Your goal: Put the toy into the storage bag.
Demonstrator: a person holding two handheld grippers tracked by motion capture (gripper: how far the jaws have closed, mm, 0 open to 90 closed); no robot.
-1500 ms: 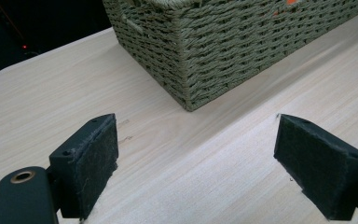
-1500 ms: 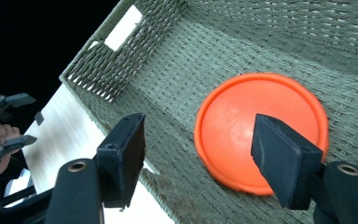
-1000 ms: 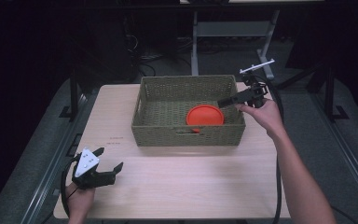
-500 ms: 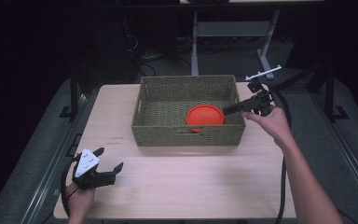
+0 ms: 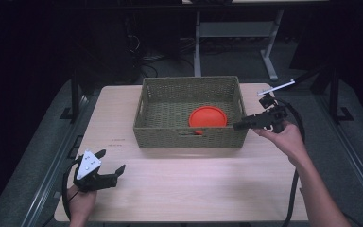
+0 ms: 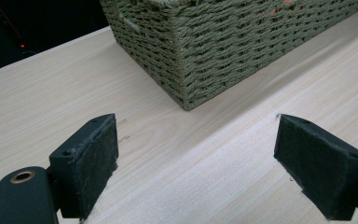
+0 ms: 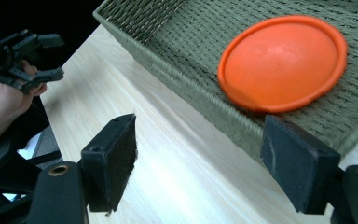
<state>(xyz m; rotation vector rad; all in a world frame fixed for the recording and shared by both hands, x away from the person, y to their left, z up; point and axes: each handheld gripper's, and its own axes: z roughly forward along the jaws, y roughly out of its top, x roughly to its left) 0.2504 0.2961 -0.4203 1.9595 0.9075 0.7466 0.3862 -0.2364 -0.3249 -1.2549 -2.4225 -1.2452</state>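
Looking down from the high view, a pale wooden table point(image 5: 184, 184) carries a green woven basket point(image 5: 191, 137) at the middle of its far edge, with an orange disc point(image 5: 208, 116) lying flat inside, toward the basket's right near corner. The right gripper point(image 5: 238, 126) is held just outside the basket's right wall, pointing at it, with that wall standing between it and the disc. The left gripper point(image 5: 109, 165) rests near the table's near left corner, well apart from the basket, jaws spread. In the left gripper view, the two black pads point(image 6: 91, 161) stand wide apart over bare wood, and a corner of the basket rises ahead. In the right gripper view, the jaws are likewise wide apart and hold nothing; the basket's rim crosses between them, the disc lies beyond it, and the other hand point(image 7: 11, 95) with its gripper shows at the far left.
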